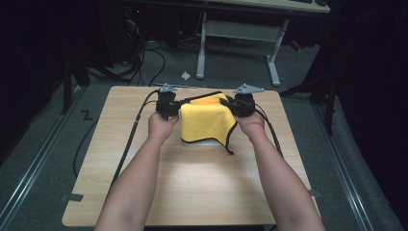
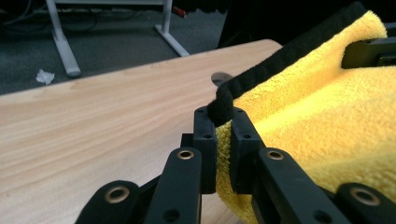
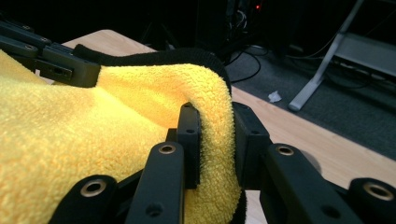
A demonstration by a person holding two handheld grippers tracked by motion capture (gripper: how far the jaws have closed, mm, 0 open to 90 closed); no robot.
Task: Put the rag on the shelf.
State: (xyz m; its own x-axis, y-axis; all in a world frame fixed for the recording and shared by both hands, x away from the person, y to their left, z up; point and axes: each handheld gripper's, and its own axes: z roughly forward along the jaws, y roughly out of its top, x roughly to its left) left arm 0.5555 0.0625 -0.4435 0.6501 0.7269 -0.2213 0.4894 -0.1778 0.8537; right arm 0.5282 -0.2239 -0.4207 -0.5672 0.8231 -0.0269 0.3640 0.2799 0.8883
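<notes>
A yellow towel (image 1: pixel 207 120) with a black hem hangs between my two grippers above the far middle of the wooden table (image 1: pixel 192 187). My left gripper (image 1: pixel 174 109) is shut on the towel's left edge. In the left gripper view its jaws pinch the yellow cloth (image 2: pixel 327 121) just under the black hem (image 2: pixel 280 58), at the gripper (image 2: pixel 223 122). My right gripper (image 1: pixel 235 107) is shut on the towel's right edge; in the right gripper view a fold of yellow towel (image 3: pixel 93 135) sits clamped in the gripper (image 3: pixel 215 121). A black-edged corner (image 1: pixel 230 144) dangles toward the person.
Black cables (image 1: pixel 130 139) trail from both grippers across the table and off its sides. Beyond the far edge stands a white desk frame (image 1: pixel 238 33) on grey carpet, with a scrap of paper (image 1: pixel 185 75) on the floor. Bare wood lies in front of the forearms.
</notes>
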